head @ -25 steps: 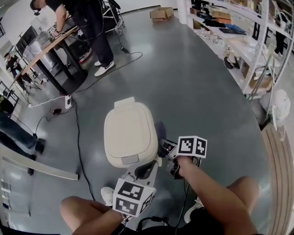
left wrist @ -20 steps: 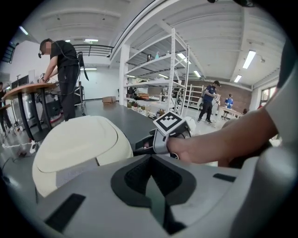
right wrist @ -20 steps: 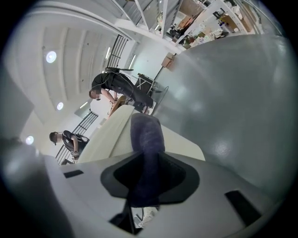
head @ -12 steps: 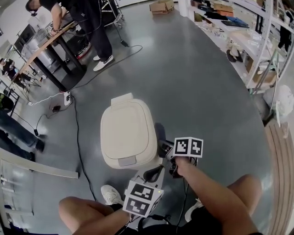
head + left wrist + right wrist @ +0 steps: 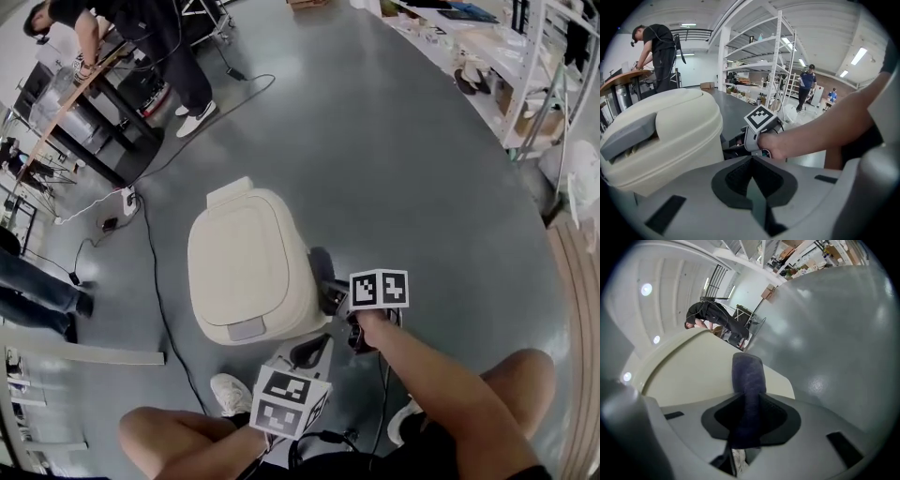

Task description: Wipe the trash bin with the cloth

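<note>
A cream trash bin [image 5: 248,267] with its lid closed stands on the grey floor. My right gripper [image 5: 330,296] is shut on a dark blue cloth [image 5: 320,266], which lies against the bin's right side near the lid edge. In the right gripper view the cloth [image 5: 747,390] sticks out of the closed right gripper [image 5: 747,405] in front of the bin [image 5: 703,376]. My left gripper [image 5: 307,352] is low at the bin's front right corner. In the left gripper view the left gripper [image 5: 751,161] is shut with nothing in it, beside the bin [image 5: 661,136].
My legs and a white shoe [image 5: 228,394] are just in front of the bin. A black cable [image 5: 157,281] runs along the floor to its left. A person stands at a table [image 5: 80,89] at the back left. Shelving [image 5: 525,84] lines the right side.
The head view has drifted, so the bin sits further left in it. The right gripper with the cloth stays at the bin's right side. The left gripper has edged slightly right.
</note>
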